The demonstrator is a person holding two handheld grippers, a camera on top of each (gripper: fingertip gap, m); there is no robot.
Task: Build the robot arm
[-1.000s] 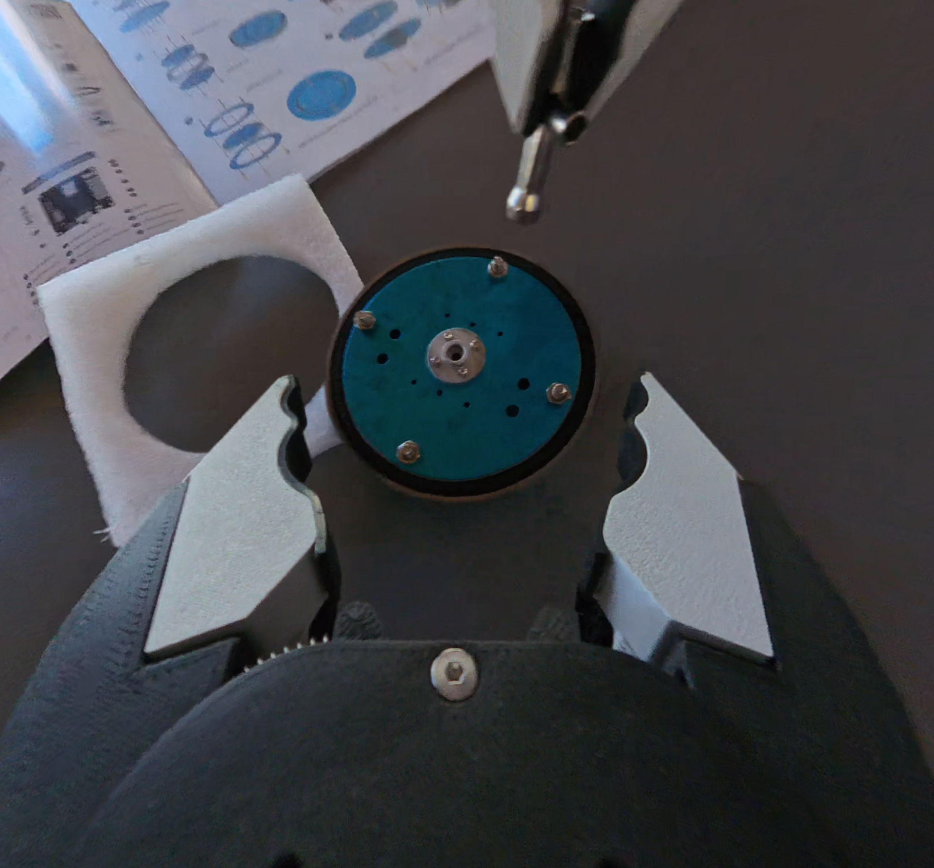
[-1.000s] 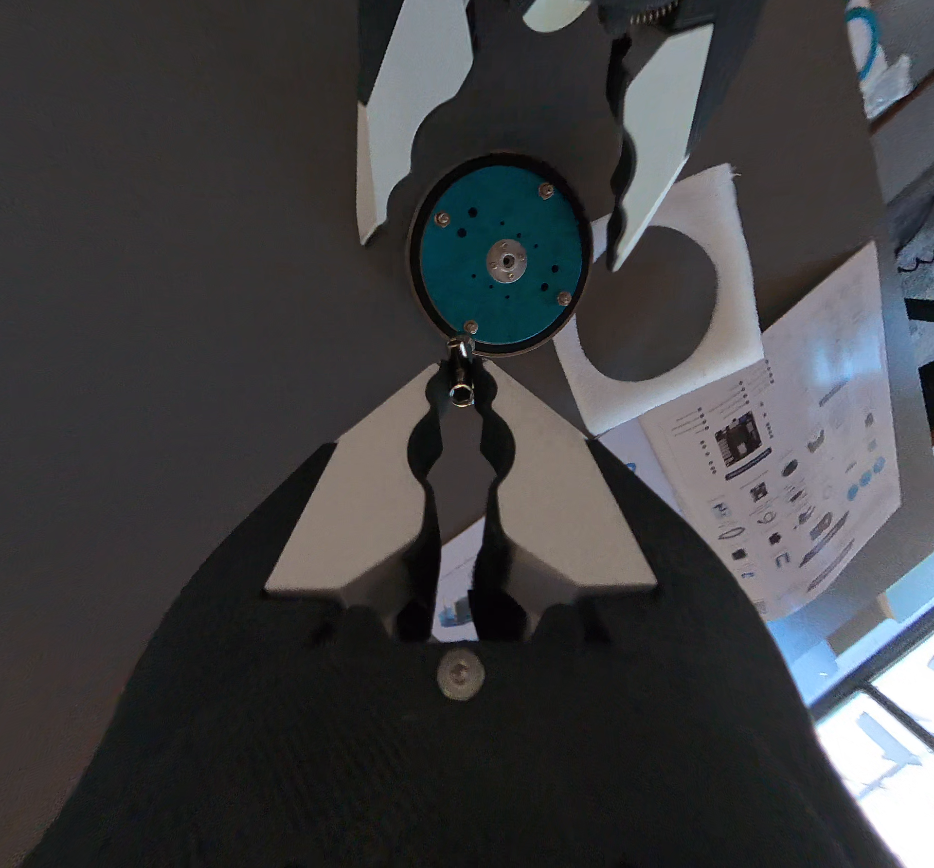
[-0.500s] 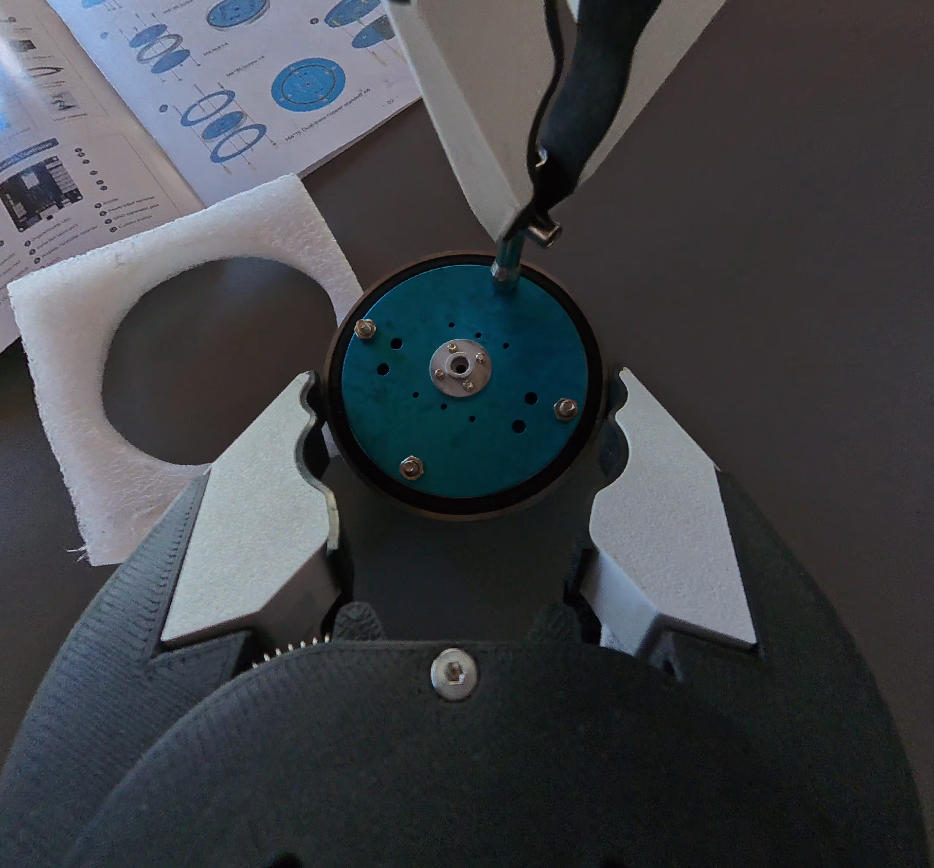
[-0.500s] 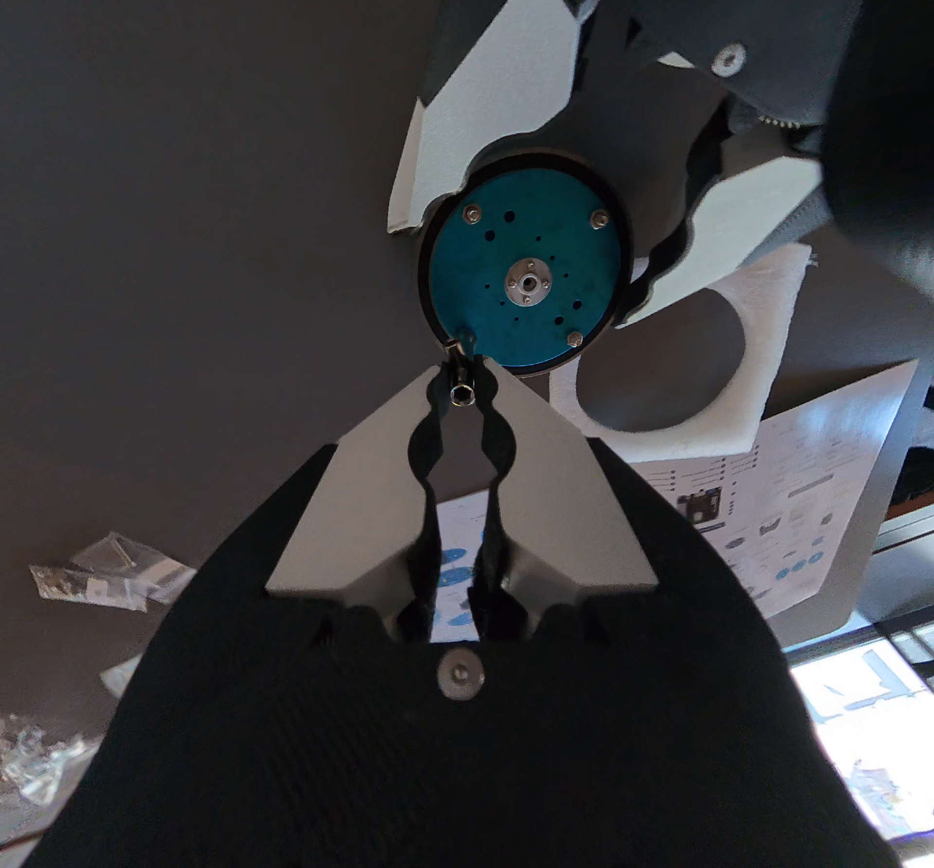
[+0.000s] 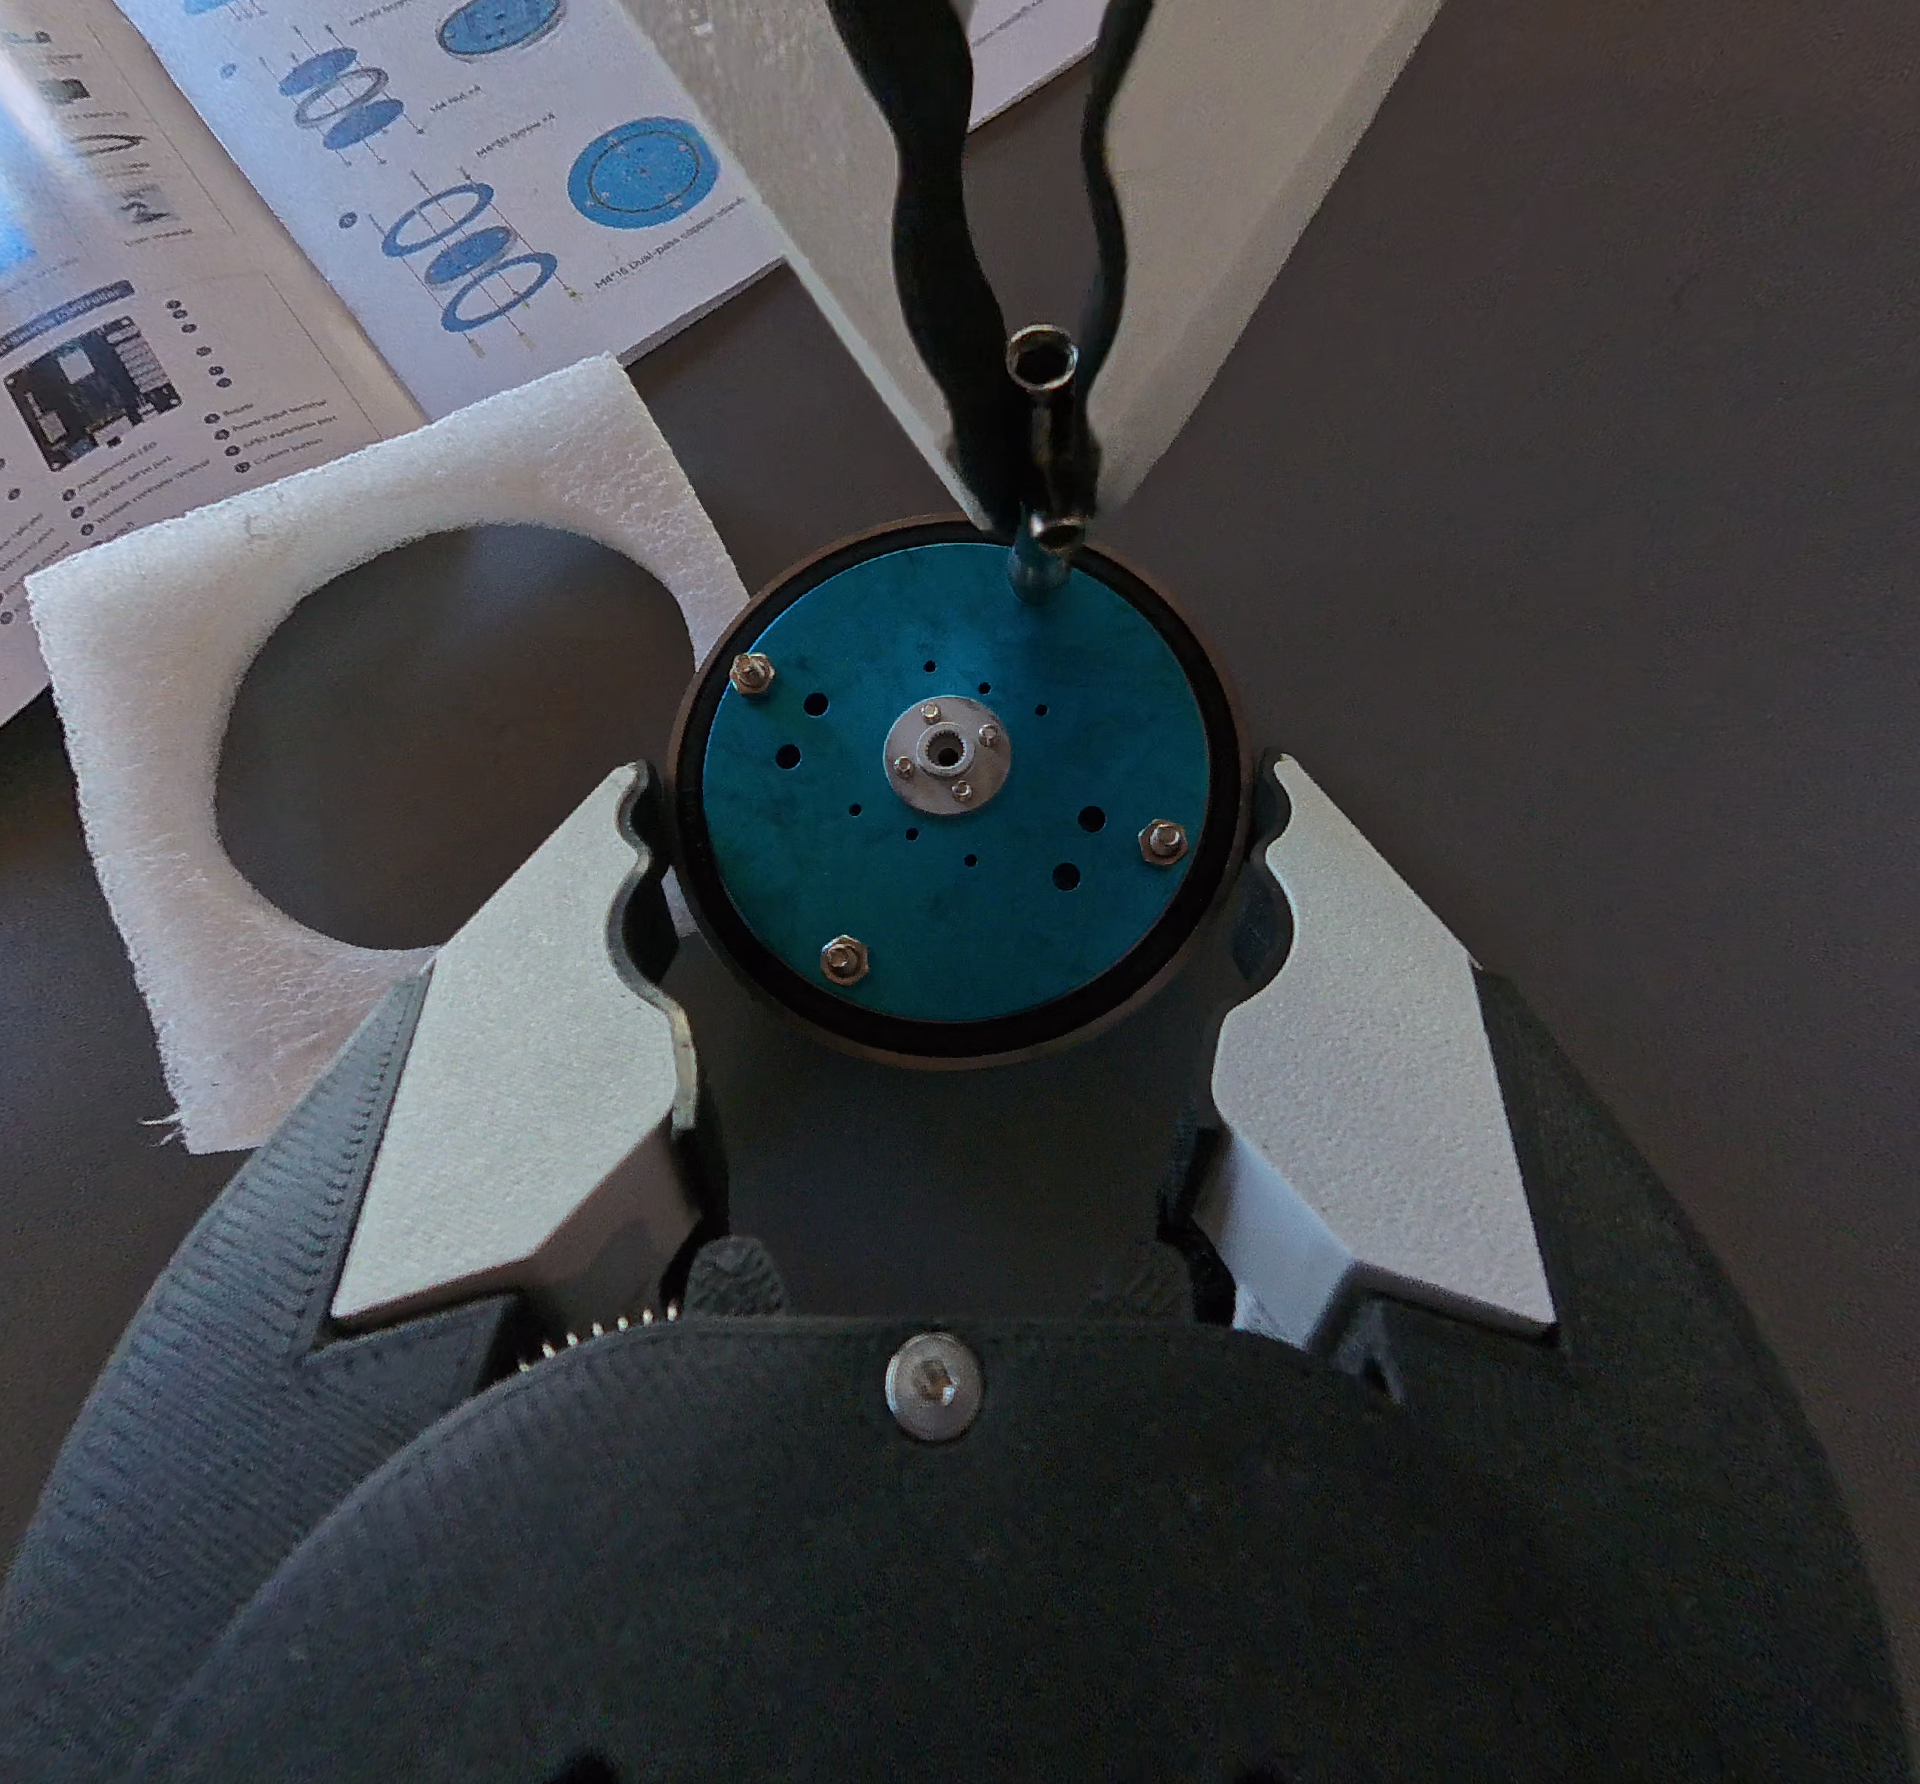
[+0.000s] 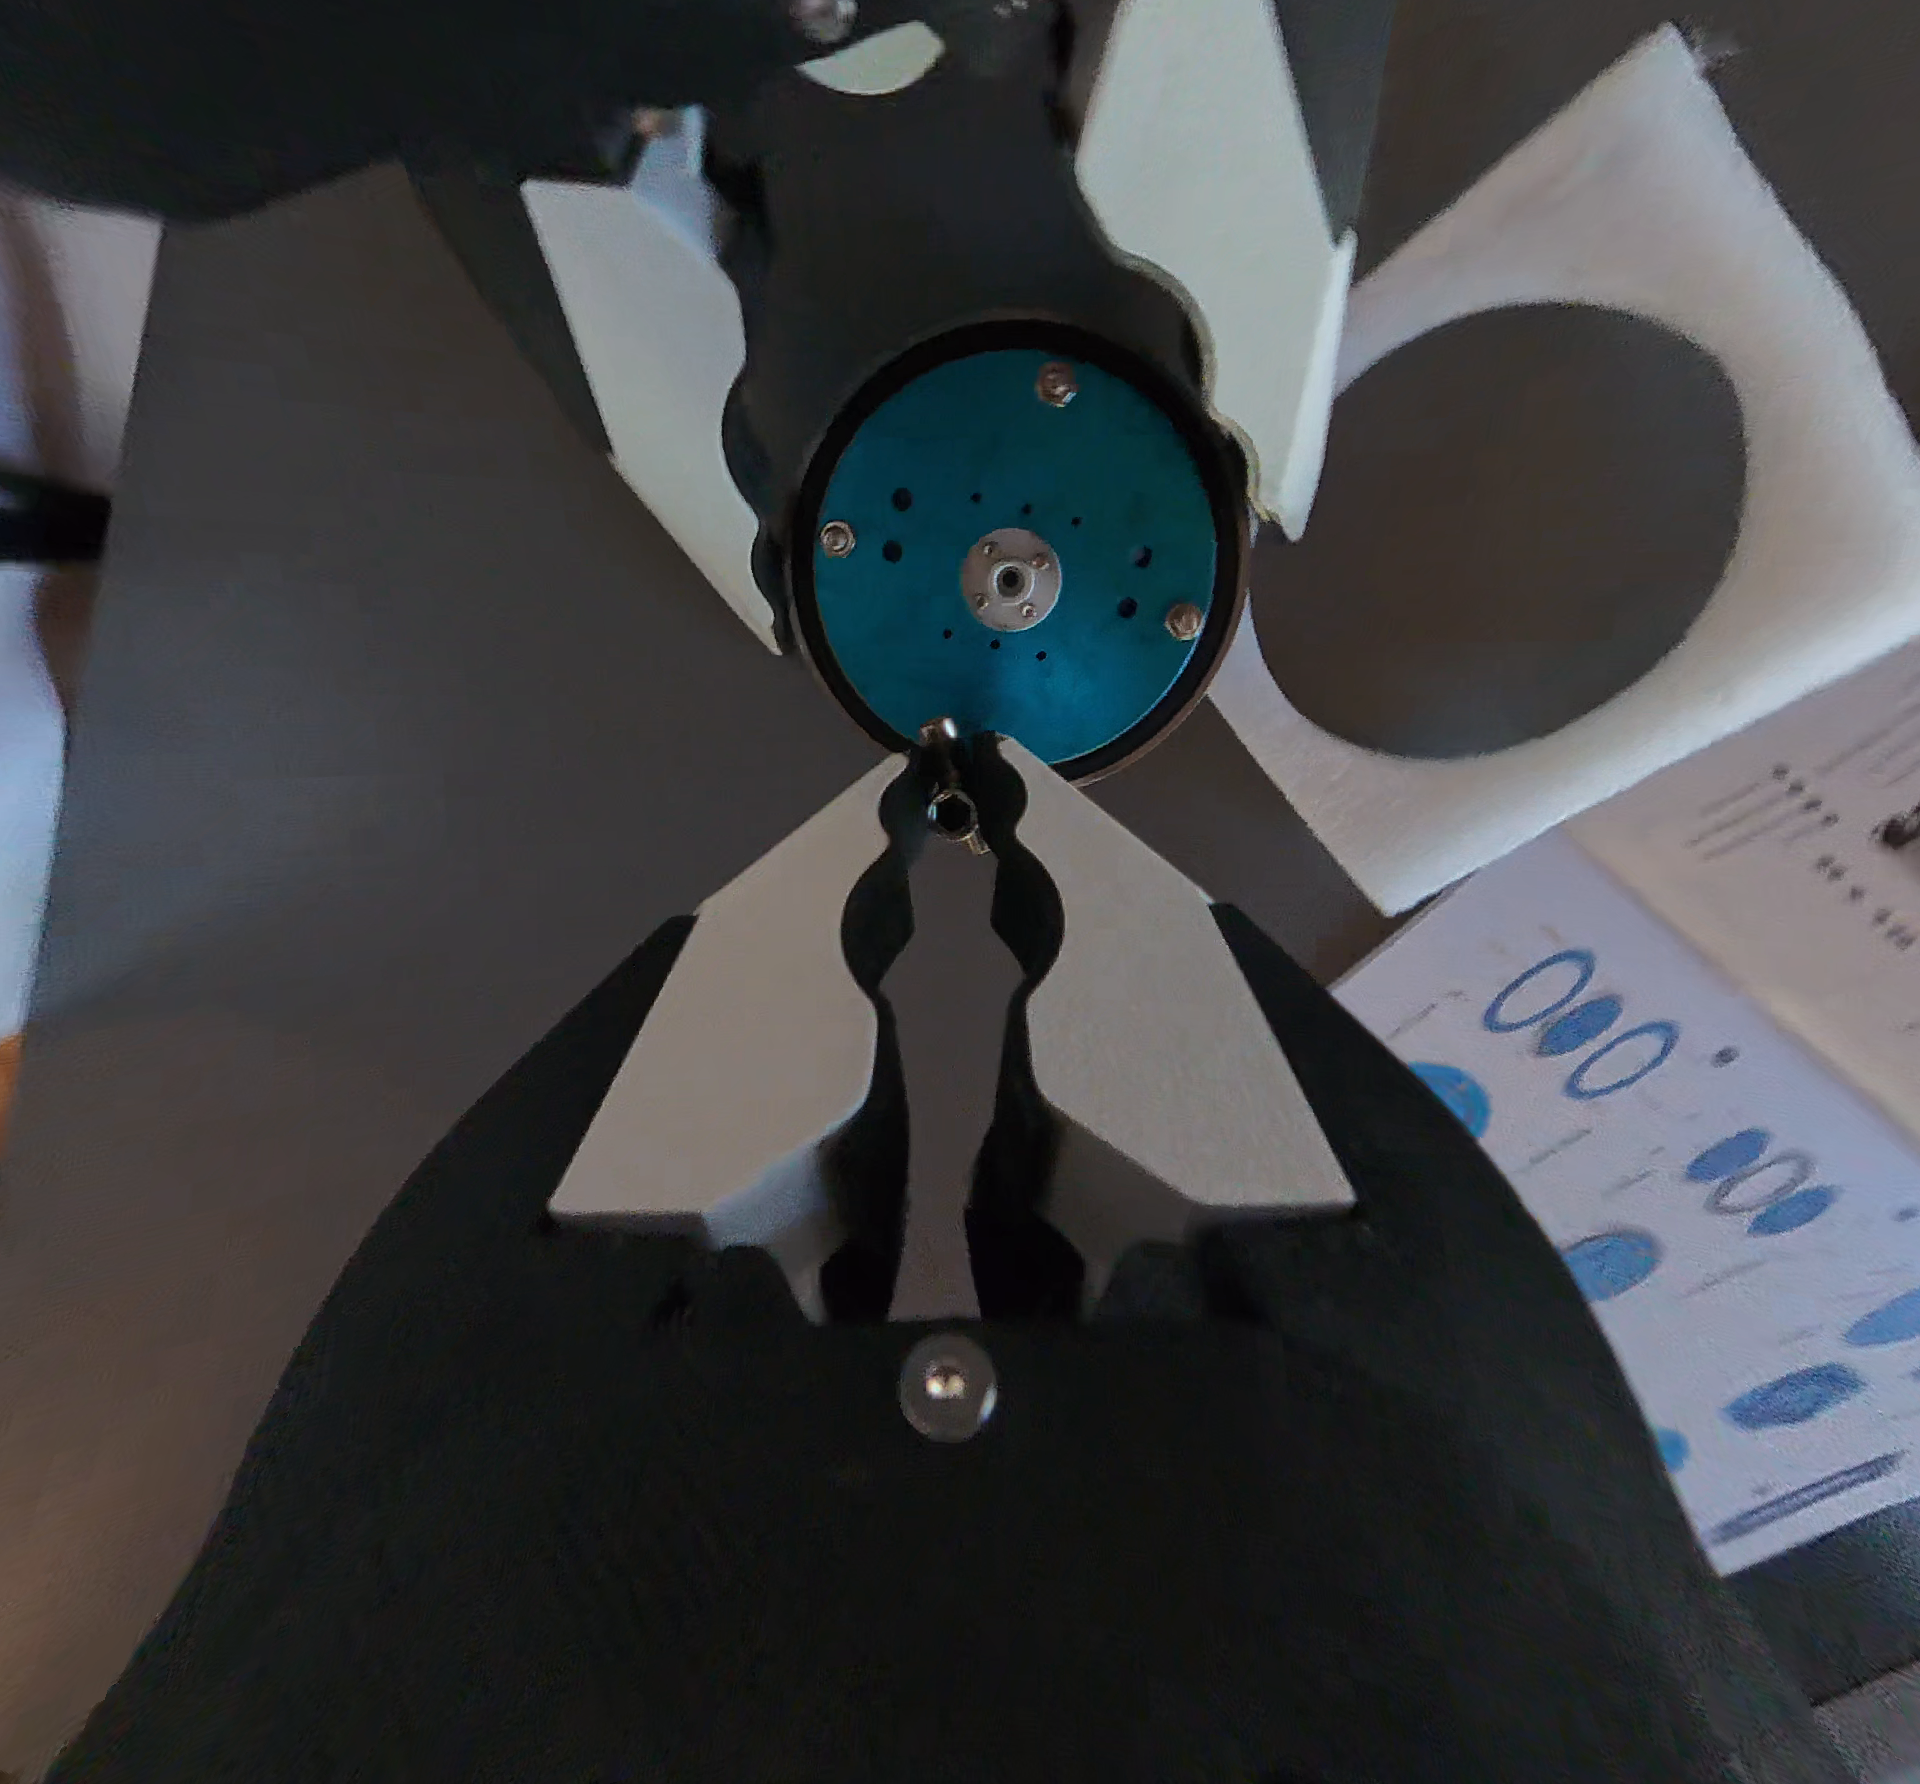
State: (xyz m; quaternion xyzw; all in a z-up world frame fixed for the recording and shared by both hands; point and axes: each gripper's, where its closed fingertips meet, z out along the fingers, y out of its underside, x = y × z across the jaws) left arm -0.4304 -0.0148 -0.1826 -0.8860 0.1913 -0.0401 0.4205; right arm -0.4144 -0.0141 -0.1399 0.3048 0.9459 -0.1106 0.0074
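A blue round disc [image 5: 956,851] with a black rim lies flat on the dark table. It also shows in the right wrist view [image 6: 1081,467]. My left gripper [image 5: 954,799] is shut on the disc, with one finger against each side of the rim. Three nuts [image 5: 844,957] show on the disc's face. My right gripper [image 6: 951,778] is shut on a small metal socket tool [image 6: 951,804]. In the left wrist view the right gripper [image 5: 1039,487] comes down from the top. The tool's tip [image 5: 1034,571] stands on the disc's far edge and hides what is under it.
A white foam square [image 5: 135,695] with a round hole lies to the left of the disc, touching it, and shows in the right wrist view [image 6: 1455,820] too. A printed sheet with blue diagrams [image 5: 520,124] lies beyond the foam, also seen in the right wrist view [image 6: 1662,1163]. Across from one pair of fingers to the other is roughly 5 cm.
My left gripper has moved forward and closed on the disc's rim. My right gripper has come down and set the tool's tip on the disc's far edge.
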